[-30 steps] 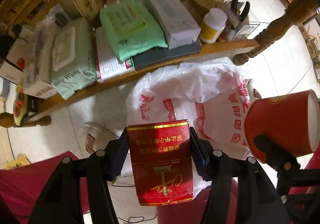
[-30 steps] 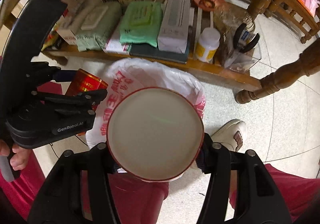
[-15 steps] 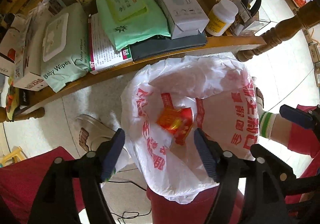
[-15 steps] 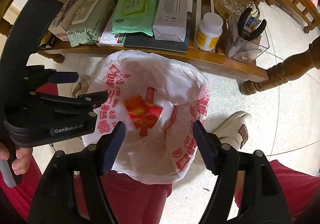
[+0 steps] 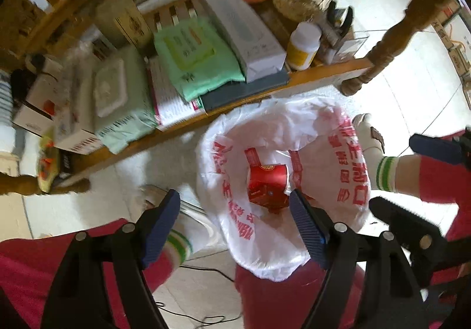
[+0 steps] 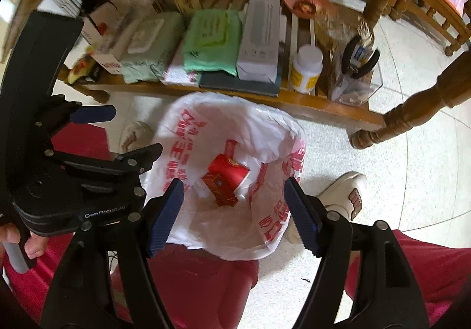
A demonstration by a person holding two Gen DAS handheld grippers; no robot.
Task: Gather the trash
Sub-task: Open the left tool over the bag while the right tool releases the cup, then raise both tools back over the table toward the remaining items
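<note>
With the box point(image 5: 266, 190) and cup point(image 5: 272, 171) down in the bag point(image 5: 318, 134), we lift both grippers point(image 5: 235, 223) point(image 6: 234, 211), jaws apart and empty, straight up, clear of the bag's rim.

The bag point(image 5: 318, 134) is white with red printed characters, and it lines a dark red bin point(image 6: 203, 279). Inside lie a red box point(image 6: 219, 184) with gold trim and a red cup point(image 5: 269, 174) with a gold emblem. On the honey-brown wooden shelf point(image 6: 309, 105), toward its left edge, sits a pale green pack of wipes point(image 6: 153, 43); a brighter mint green pack point(image 6: 213, 40) and a light grey box point(image 6: 262, 31) sit mid-shelf, then a white bottle point(image 6: 306, 68) with a yellow label. The floor point(image 6: 412, 152) is pale speckled stone.
</note>
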